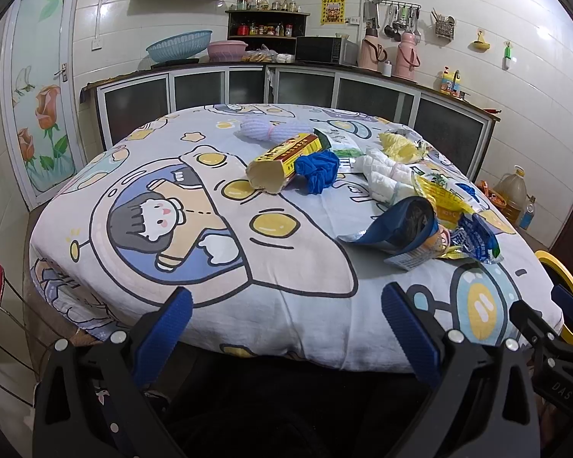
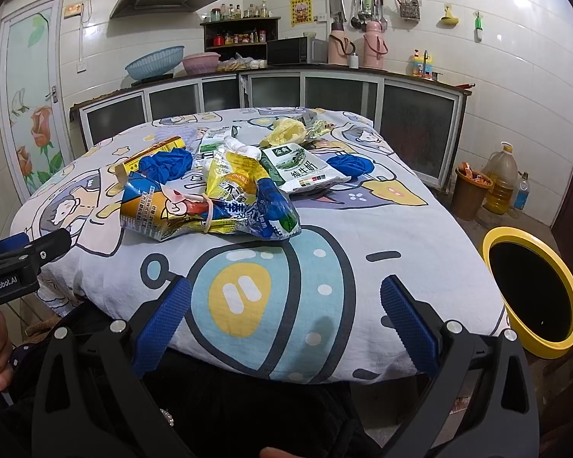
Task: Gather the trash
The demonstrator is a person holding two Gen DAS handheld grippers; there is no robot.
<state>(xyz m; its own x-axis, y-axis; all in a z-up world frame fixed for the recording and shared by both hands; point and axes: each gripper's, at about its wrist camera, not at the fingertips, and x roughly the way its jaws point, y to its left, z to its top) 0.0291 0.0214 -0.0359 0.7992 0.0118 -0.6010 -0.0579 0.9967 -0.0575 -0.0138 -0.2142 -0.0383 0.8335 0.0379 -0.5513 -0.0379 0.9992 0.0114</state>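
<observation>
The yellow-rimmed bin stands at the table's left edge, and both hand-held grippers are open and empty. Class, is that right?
Not quite. The right wrist view shows the yellow-rimmed bin at the table's right edge. Both the left hand-held gripper and the right hand-held gripper are indeed open and empty.

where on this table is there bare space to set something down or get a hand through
Free: the near strip of cloth between the right tool and the snack wrappers, and the left side around the cartoon girl print. Crowded: centre to far right, from the yellow box to the milk pouch.
</observation>
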